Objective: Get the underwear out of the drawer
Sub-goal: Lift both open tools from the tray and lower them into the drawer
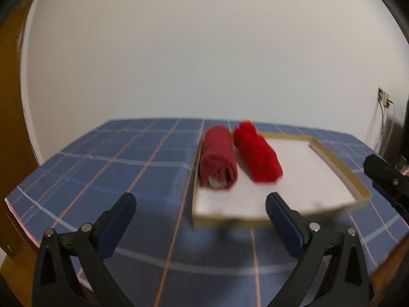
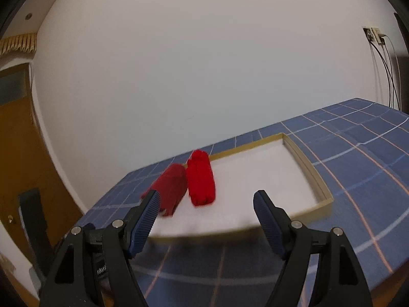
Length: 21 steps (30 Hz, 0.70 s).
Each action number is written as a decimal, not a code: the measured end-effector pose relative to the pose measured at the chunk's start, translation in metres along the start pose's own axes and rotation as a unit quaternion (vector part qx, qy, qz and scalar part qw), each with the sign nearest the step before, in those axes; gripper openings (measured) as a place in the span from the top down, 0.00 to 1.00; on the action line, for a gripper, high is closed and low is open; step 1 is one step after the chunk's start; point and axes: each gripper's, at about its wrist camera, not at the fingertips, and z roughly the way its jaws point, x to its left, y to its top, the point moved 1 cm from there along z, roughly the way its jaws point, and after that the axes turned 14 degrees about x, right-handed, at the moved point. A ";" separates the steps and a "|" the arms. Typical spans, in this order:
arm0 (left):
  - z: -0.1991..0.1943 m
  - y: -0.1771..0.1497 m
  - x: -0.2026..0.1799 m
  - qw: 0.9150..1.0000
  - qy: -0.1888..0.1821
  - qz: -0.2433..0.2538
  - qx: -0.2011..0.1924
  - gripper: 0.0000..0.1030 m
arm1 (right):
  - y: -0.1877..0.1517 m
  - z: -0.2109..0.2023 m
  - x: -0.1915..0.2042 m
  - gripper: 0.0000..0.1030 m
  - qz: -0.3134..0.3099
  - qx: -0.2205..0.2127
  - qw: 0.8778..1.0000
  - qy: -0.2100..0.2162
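Both my left gripper point(image 1: 200, 202) and right gripper point(image 2: 207, 199) gape wide and empty, ready for the rolled red underwear point(image 2: 200, 179) lying in the shallow drawer point(image 2: 304, 165).

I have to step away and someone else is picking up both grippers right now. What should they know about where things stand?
Left gripper: open, empty, short of the drawer's near edge.
Right gripper: open, empty, facing the drawer from its near side.
Drawer: a shallow wood-rimmed tray with a white floor, on the blue checked tablecloth.
Underwear: dark red roll and bright red roll lie side by side at the drawer's left end.
Done: nothing removed yet.
Left: grip each roll and lift it out onto the cloth.
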 end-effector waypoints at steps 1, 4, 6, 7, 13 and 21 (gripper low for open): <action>-0.001 -0.004 0.002 1.000 -0.007 0.004 0.008 0.00 | -0.004 -0.004 0.000 0.25 -0.002 0.004 1.000 0.002; -0.004 -0.020 0.005 0.999 -0.023 0.025 0.040 0.00 | -0.017 -0.019 0.000 0.25 -0.008 0.024 1.000 0.016; -0.004 -0.031 0.006 0.997 -0.028 0.042 0.062 0.00 | -0.026 -0.026 0.003 0.25 -0.021 0.046 0.998 0.024; -0.005 -0.036 0.008 0.996 -0.029 0.050 0.073 0.00 | -0.032 -0.029 0.005 0.25 -0.028 0.056 0.998 0.026; -0.017 -0.076 0.022 0.982 -0.067 0.105 0.143 0.00 | -0.071 -0.050 0.010 0.25 -0.058 0.143 0.987 0.042; -0.026 -0.129 0.032 0.944 -0.093 0.174 0.263 0.00 | -0.112 -0.066 0.005 0.25 -0.057 0.215 0.973 0.053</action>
